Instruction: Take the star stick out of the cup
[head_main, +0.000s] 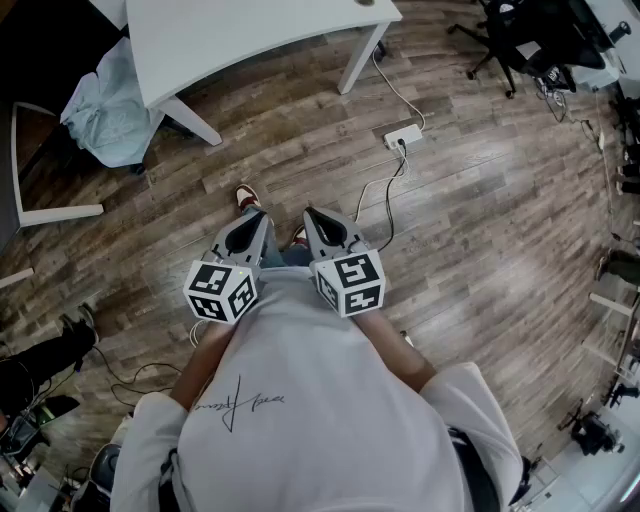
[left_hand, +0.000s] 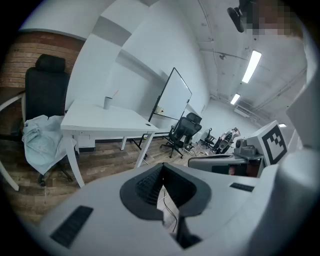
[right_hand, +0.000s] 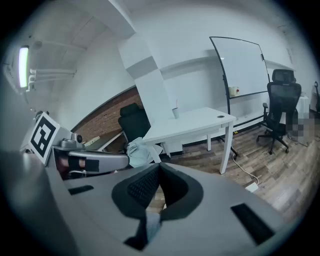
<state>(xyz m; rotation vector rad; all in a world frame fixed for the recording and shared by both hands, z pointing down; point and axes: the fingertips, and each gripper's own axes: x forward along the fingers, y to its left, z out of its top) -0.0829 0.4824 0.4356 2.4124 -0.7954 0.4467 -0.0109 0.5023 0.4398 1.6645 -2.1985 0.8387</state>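
Observation:
The cup (left_hand: 108, 102) stands far off on the white table (left_hand: 100, 119), with a thin stick (left_hand: 115, 94) leaning out of it; its star end is too small to make out. In the right gripper view the cup (right_hand: 175, 113) is a small pale shape on the same table (right_hand: 195, 125). Both grippers are held close to the person's chest, well away from the table. My left gripper (head_main: 255, 222) (left_hand: 162, 167) and right gripper (head_main: 315, 218) (right_hand: 159, 167) point forward side by side, jaws closed together with nothing between them. The head view does not show the cup.
A black chair draped with a pale blue cloth (head_main: 105, 95) stands left of the table (head_main: 250, 35). On the wooden floor ahead lie a white power strip (head_main: 403, 136) and its cables. Black office chairs (left_hand: 181, 134) and a whiteboard (right_hand: 240, 67) stand beyond the table.

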